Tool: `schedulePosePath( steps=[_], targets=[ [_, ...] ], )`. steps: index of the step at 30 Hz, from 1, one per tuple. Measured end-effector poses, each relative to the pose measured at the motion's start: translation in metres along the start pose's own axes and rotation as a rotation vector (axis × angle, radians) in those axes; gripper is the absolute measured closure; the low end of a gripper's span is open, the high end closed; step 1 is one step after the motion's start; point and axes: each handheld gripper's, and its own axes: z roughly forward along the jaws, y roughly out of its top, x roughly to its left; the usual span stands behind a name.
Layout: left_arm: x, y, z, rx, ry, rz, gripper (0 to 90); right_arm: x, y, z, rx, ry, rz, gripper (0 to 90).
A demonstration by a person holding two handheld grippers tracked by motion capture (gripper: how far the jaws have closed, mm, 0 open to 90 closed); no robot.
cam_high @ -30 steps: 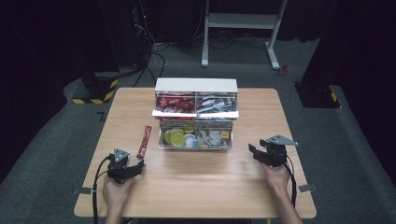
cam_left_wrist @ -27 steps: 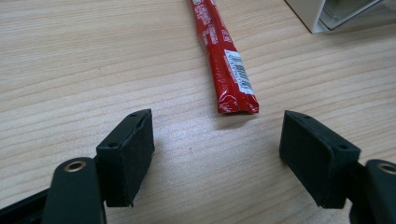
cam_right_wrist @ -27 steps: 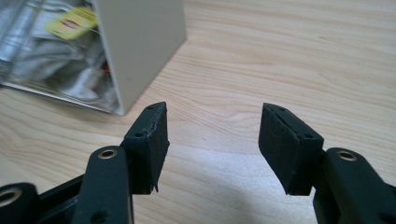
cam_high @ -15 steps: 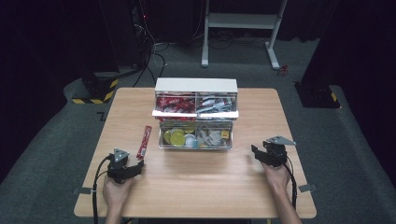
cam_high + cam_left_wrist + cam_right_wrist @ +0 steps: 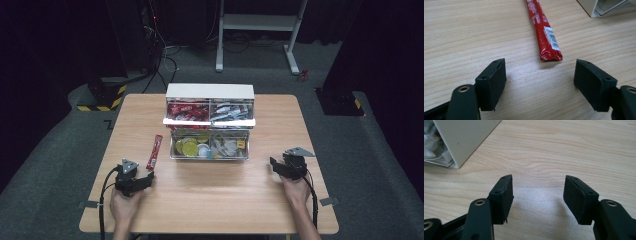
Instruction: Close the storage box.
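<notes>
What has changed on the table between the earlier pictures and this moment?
Very little. The right gripper has drifted slightly to the right, away from the drawer box, and its fingers have just been opening a little, with nothing between them. The left gripper stayed open near the end of the red stick packet, which lies untouched. The box and its drawers are as before.

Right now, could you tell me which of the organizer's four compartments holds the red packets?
The upper left compartment of the organizer; its red packets match the red stick packet on the table, while the others hold silvery, yellow and pale items.
</notes>
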Motion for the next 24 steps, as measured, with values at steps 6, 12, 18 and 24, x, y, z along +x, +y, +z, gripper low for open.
schedulePosePath(
  steps=[6, 12, 18, 24],
  targets=[
    [-0.0003, 0.0001, 0.0, 0.002, 0.001, 0.003, 26.4, -0.0001, -0.0026, 0.0027, 0.025, -0.001, 0.013, 38.4],
    [-0.001, -0.0004, -0.0005, 0.002, 0.002, 0.002, 26.3, 0.0018, -0.0029, 0.0043, 0.063, -0.031, -0.027, 30.4],
    [-0.0008, -0.0005, -0.0006, 0.002, 0.0, 0.0, 26.1, 0.0028, -0.0052, 0.002, 0.072, -0.063, 0.007, 24.9],
    [-0.001, -0.0005, -0.0004, 0.002, 0.002, 0.002, 26.2, 0.003, -0.0054, 0.0017, 0.074, -0.063, 0.007, 24.8]
  ],
)
